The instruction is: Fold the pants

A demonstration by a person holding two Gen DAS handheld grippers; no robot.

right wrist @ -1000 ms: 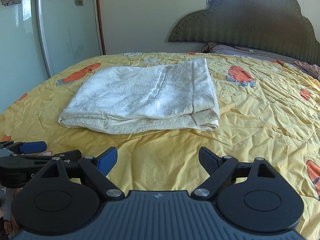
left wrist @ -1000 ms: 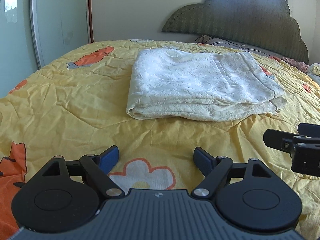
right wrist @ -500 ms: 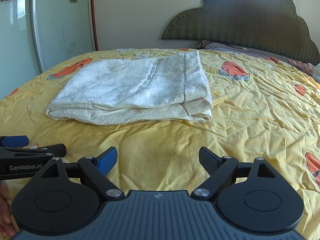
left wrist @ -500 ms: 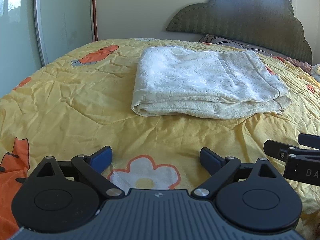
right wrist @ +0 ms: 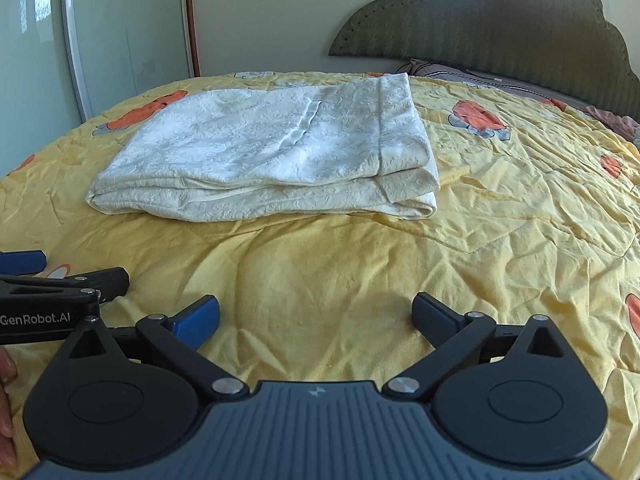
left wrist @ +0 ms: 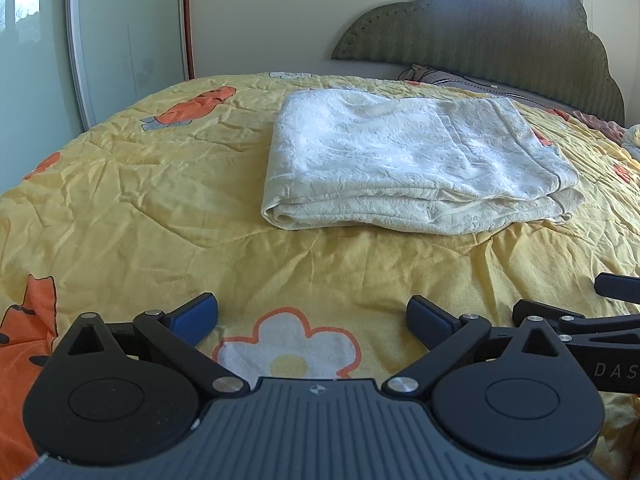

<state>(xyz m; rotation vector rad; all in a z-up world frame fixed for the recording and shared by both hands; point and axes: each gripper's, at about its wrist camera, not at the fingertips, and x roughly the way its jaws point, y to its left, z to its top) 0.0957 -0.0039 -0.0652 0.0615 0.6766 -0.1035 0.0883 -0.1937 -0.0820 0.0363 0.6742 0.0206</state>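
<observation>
Pants [left wrist: 416,168] of cream, embossed cloth lie folded into a flat, layered rectangle on the bed, on top of a yellow quilt [left wrist: 140,208] printed with orange figures and a white flower [left wrist: 288,350]. In the right wrist view the same bundle [right wrist: 272,156] shows a hemmed band along its right side and stacked edges facing the camera. No container holds the pants or stands anywhere on the bed; they rest bare on the quilt.

Both pairs of tongs are low over the quilt, near the edge of the bed and well short of the pants. The left tongs [left wrist: 312,318] are spread wide, their jaws opening, with only the flower print showing between the blue pads and nothing pinched. The right tongs [right wrist: 316,314] are likewise spread wide and opening, with bare yellow quilt between them. Each pair shows in the other's view: the right tongs [left wrist: 576,322] at the right border of the left wrist view, the left tongs [right wrist: 60,280] at the left border of the right wrist view, side by side and close together. A sliver of a hand [right wrist: 6,404] shows at the left border there.

Behind the bed stands a dark green scalloped headboard [right wrist: 500,24], with pillows [left wrist: 460,80] at its foot, and a glass-panelled sliding door [right wrist: 120,28] at the left.
</observation>
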